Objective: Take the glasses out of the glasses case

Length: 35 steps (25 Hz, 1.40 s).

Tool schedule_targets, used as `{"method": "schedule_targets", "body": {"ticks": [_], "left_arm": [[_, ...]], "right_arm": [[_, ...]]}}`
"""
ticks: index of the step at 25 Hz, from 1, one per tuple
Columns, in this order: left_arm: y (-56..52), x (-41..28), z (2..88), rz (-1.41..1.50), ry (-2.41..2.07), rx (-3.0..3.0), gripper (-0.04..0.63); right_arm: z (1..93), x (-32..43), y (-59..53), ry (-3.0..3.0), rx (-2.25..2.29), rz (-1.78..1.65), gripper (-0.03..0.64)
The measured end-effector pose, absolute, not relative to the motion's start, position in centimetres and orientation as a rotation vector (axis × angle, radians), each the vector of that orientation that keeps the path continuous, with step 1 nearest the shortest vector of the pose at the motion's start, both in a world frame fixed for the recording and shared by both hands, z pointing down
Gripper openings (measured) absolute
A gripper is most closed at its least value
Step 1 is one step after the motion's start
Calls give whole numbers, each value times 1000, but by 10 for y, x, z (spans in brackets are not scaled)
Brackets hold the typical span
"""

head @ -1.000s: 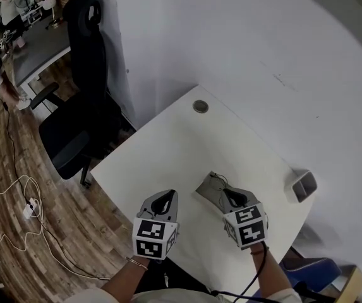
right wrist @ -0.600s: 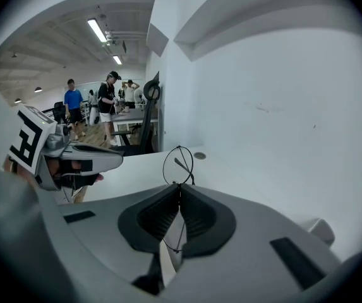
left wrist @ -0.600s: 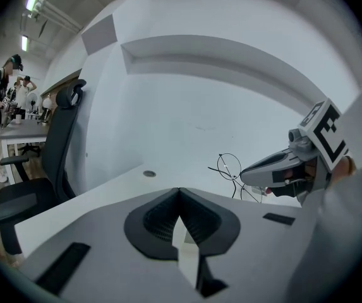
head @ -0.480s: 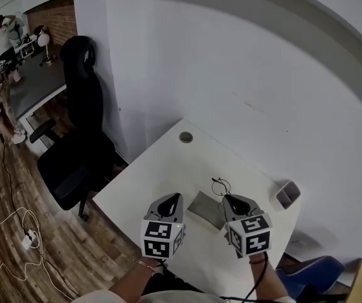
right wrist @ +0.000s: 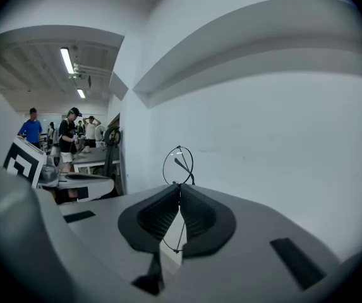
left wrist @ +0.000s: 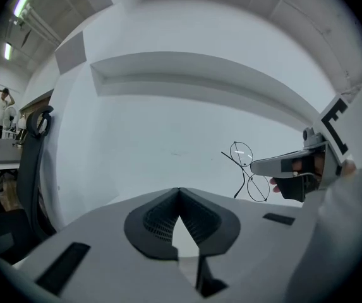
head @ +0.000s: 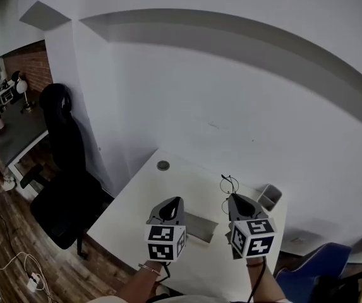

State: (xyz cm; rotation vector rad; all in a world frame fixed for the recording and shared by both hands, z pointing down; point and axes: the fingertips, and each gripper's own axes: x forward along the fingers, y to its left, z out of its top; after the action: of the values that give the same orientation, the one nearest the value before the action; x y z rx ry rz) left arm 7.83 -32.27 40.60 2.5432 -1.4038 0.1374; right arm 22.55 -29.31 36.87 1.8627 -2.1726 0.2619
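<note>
My right gripper (head: 233,197) is closed on the wire-rimmed glasses (head: 229,184). It pinches the frame near the bridge, so one round lens stands above the jaws and the other hangs below them. The glasses are held up in the air, apart from the grey case (head: 201,226). The case lies on the white table (head: 144,197) between my two grippers. My left gripper (head: 175,201) is closed with its jaw tips touching and holds nothing.
</note>
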Motion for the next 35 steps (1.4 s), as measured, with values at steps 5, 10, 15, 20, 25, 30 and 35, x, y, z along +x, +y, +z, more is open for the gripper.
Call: {"method": "schedule_targets", "body": {"ticks": [5, 10, 15, 20, 25, 30, 35], "left_arm": [[-323, 103, 397, 151, -1352, 2606, 8], [-324, 123, 392, 155, -1310, 2637, 8], [-327, 136, 391, 146, -1294, 2628, 8], [-326, 144, 397, 152, -1283, 2621, 8], [-325, 147, 398, 152, -1285, 2618, 8], [-325, 145, 398, 151, -1293, 2615, 8], [-323, 141, 400, 160, -1298, 2610, 8]], "right_arm": [[358, 262, -286, -2127, 2044, 292, 37], [355, 290, -274, -2077, 2184, 327, 37], [360, 312, -263, -2036, 2265, 380, 37], [368, 322, -258, -2024, 2285, 426, 37], [367, 326, -255, -2024, 2289, 424, 38], [369, 328, -253, -2001, 2291, 416, 37], [369, 326, -252, -1995, 2295, 419, 37]]}}
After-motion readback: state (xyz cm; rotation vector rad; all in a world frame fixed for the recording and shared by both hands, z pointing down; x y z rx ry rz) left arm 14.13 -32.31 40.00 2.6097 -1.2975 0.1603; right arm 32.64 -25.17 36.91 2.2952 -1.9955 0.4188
